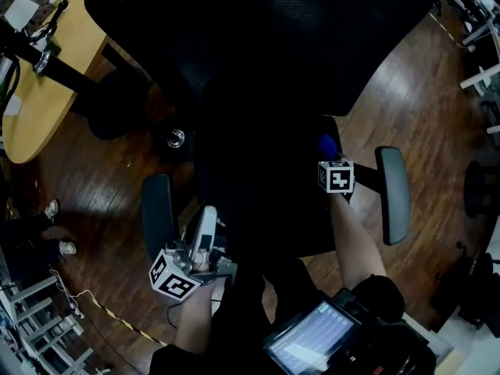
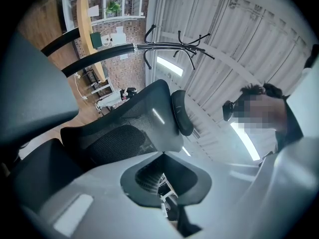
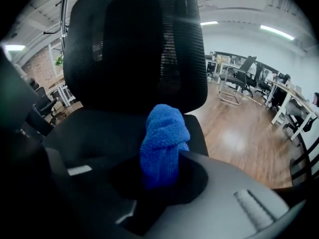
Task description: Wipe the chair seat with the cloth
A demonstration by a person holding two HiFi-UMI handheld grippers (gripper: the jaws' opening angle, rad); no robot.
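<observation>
The black office chair fills the middle of the head view; its dark seat [image 1: 258, 201] lies between two armrests [image 1: 158, 213] [image 1: 393, 194]. My right gripper [image 1: 329, 156] is over the seat's right side, shut on a bunched blue cloth [image 1: 326, 144]. In the right gripper view the cloth [image 3: 164, 143] stands up from the right gripper [image 3: 159, 176], just above the seat [image 3: 99, 133] and in front of the mesh backrest [image 3: 134, 44]. My left gripper [image 1: 208, 216] hangs by the left armrest and holds nothing. The left gripper [image 2: 167, 183] is tilted up toward the backrest [image 2: 124, 128]; its jaws look closed together.
A wooden table [image 1: 47, 76] stands at the far left on the wood floor [image 1: 422, 84]. A tablet [image 1: 312, 338] hangs at the person's waist. A coat stand [image 2: 174, 46] rises behind the chair. More chairs and desks [image 3: 239, 78] stand to the right.
</observation>
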